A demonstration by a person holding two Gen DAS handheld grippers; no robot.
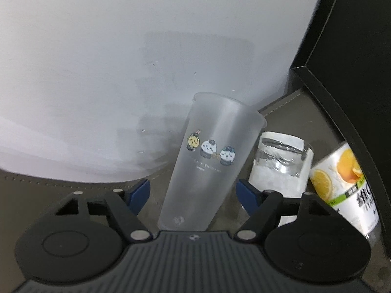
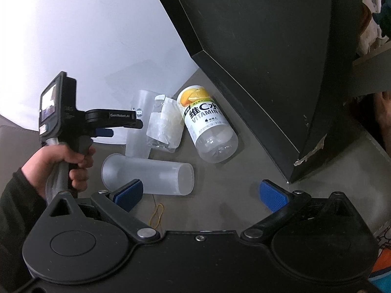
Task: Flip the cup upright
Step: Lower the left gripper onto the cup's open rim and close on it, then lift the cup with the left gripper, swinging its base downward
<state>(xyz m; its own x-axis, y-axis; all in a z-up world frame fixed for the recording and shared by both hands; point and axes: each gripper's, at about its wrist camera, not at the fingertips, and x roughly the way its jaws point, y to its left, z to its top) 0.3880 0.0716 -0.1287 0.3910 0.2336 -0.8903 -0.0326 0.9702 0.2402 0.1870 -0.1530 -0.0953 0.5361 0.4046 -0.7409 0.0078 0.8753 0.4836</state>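
A frosted plastic cup with cartoon figures [image 1: 210, 161] stands upright on the grey table, mouth up, between the open blue pads of my left gripper [image 1: 193, 193]; the pads do not touch it. It also shows in the right wrist view [image 2: 139, 124], behind the left gripper's fingers [image 2: 105, 131]. A second plain frosted cup [image 2: 149, 177] lies on its side, mouth to the left, just ahead of my right gripper [image 2: 200, 194], which is open and empty.
A clear glass jar with a torn white label [image 1: 281, 166] and a vitamin C drink bottle [image 2: 207, 127] lie right of the upright cup. A black box [image 2: 268, 61] stands at the right. A white wall [image 1: 122, 73] is behind. A yellow rubber band [image 2: 157, 216] lies near.
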